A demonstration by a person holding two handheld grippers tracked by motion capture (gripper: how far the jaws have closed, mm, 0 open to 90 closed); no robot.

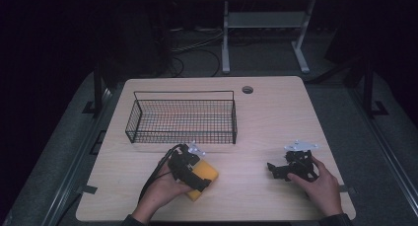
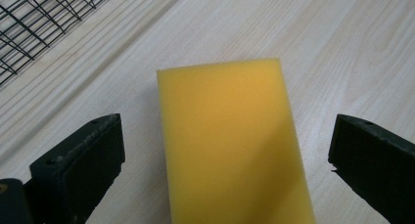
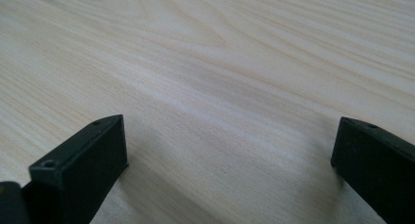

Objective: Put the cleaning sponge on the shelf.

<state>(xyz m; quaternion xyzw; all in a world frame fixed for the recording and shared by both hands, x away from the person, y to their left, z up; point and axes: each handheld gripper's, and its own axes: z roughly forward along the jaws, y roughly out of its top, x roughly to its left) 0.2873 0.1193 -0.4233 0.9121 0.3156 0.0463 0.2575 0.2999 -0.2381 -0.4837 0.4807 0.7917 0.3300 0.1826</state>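
Yellow sponge (image 2: pixel 235 141), a rectangular foam block, lying flat on the pale wooden table (image 1: pixel 256 122), just in front of the black wire basket (image 1: pixel 182 118), on the person's side of it and a little toward its right end. Not inside the basket; basket without any content visible.

Left gripper (image 2: pixel 222 160) placed right over the sponge, on the near side of the basket. Both black jaws standing wide apart, 1 on each long side of the sponge, with bare wood visible between each jaw and the foam. Holding nothing yet, touching nothing as far as the left gripper view tells.

Right gripper (image 1: pixel 288 168) resting low over bare table, well apart from the sponge, far to the right of the basket's near right corner. Jaws spread wide there too, nothing between them except wood grain.

Step in hand, as a judgement: the approach for a grasp of the sponge, probably in order to put it into the basket. Jaws aligned, closing not yet done.

Next move, probably: lowering a little so the jaws reach the sides of the foam, then closing gently, because soft foam deforms and can slip out when pinched only at the top edge. After that, lifting above the basket's near wall before moving over it.
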